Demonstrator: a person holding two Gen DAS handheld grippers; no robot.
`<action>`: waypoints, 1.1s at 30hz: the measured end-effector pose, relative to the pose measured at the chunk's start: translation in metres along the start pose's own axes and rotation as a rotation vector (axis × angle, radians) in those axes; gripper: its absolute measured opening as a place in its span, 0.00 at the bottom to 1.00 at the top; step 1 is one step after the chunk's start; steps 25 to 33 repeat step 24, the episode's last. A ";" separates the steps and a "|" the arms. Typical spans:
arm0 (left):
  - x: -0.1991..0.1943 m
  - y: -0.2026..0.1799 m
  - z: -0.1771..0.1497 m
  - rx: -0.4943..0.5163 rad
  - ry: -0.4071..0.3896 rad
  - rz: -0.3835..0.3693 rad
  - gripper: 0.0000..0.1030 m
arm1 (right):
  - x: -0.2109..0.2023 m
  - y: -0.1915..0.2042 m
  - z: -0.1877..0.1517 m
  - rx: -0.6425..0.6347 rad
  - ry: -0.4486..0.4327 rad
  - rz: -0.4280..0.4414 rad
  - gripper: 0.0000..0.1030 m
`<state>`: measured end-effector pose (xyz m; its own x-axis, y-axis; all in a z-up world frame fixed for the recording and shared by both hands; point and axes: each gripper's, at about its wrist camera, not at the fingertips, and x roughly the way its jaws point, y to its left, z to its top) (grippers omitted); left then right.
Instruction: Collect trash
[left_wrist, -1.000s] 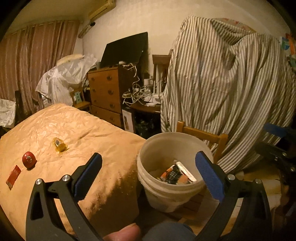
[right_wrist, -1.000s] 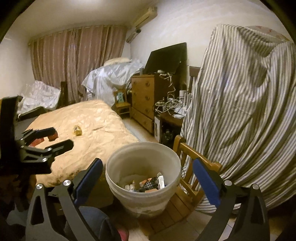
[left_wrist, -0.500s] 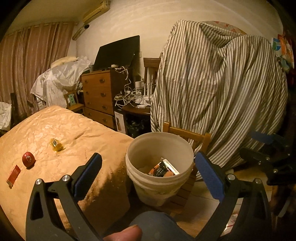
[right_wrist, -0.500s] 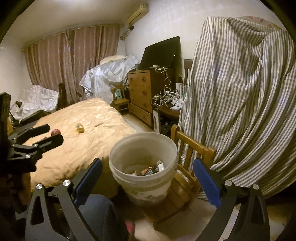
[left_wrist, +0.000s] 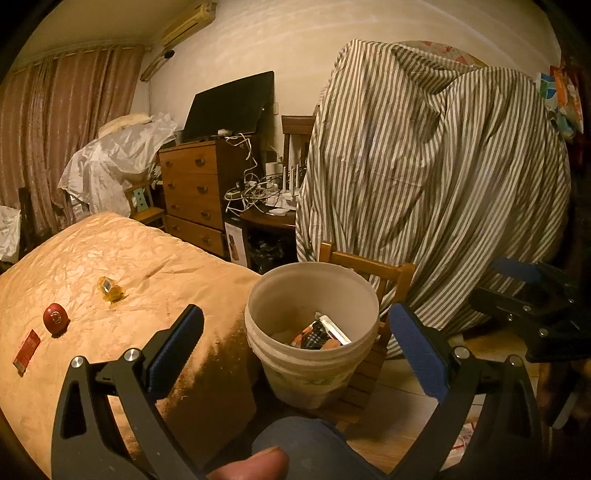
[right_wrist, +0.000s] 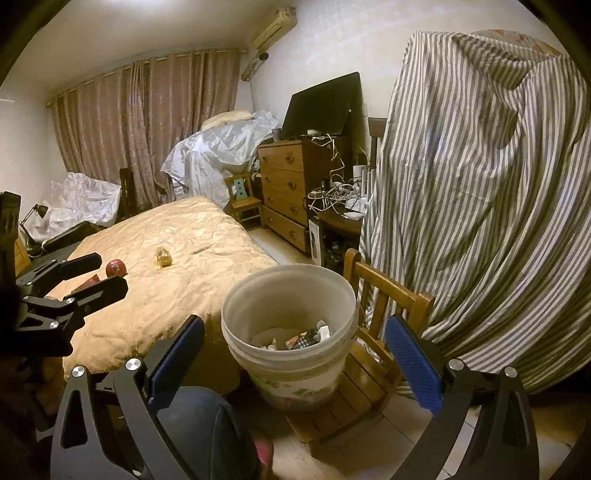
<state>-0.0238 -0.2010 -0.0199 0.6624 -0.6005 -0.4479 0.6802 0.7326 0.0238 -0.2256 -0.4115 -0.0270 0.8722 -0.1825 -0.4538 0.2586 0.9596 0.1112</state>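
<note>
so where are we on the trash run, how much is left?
Partly done. The bucket already holds several wrappers. Nothing is in hand: the left gripper and the right gripper are both open and empty. Left on the bed: a red round item, a red packet and a yellow wrapper.
</note>
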 end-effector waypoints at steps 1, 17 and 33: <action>0.000 -0.001 0.000 0.002 -0.002 0.000 0.95 | 0.000 0.000 0.000 -0.002 -0.001 -0.001 0.95; 0.002 -0.005 -0.001 -0.004 -0.007 -0.014 0.95 | 0.002 0.000 0.003 -0.006 -0.003 -0.004 0.95; 0.015 -0.004 -0.001 -0.017 0.029 0.025 0.95 | 0.002 0.002 0.002 -0.007 -0.004 -0.002 0.95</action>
